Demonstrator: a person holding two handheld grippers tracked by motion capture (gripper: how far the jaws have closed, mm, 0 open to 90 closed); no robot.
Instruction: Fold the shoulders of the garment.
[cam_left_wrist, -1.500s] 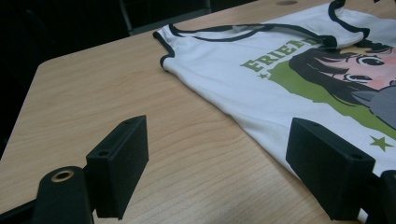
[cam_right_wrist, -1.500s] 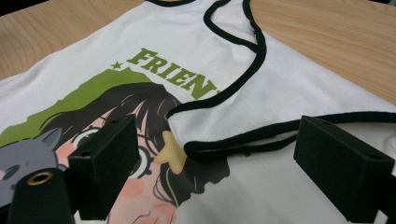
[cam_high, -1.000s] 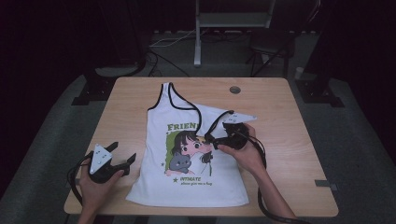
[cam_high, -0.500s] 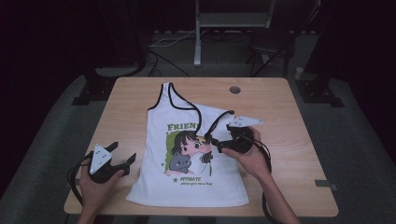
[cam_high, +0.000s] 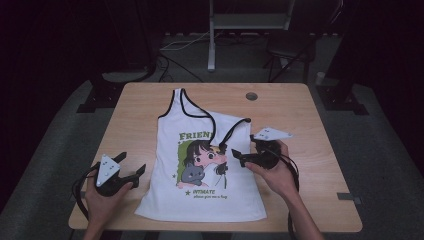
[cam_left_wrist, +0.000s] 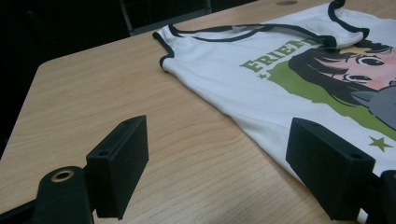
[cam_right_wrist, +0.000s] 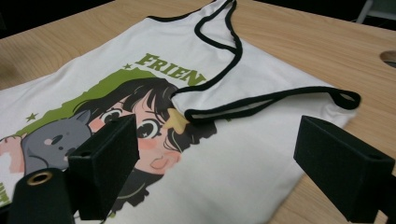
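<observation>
Wooden table (cam_high: 300, 115): a light-grained rectangular top with a round cable hole (cam_high: 251, 96) near its far edge, standing on a dark floor.

White tank top (cam_high: 200, 165): lies flat on the middle of the table, hem toward the person, neckline toward the far edge. It is trimmed in black and printed with green lettering and a cartoon girl holding a grey cat (cam_high: 191, 172). Its upper right part is folded over diagonally onto the print, so that one black-edged strap (cam_high: 235, 127) lies across the front, its end near the girl's hair; the other strap (cam_high: 181, 100) lies flat toward the far edge.

Right gripper (cam_high: 239, 156): held in the person's right hand (cam_high: 275, 167) over the right edge of the tank top, just below the folded part, pointing toward the print. Its jaws stand wide apart with nothing between them; in the right gripper view the folded strap lies beyond them.

Left gripper (cam_high: 131, 167): held in the left hand (cam_high: 102, 200) over bare wood near the front left corner, just beside the tank top's left edge. Its jaws are likewise spread wide and empty.
</observation>
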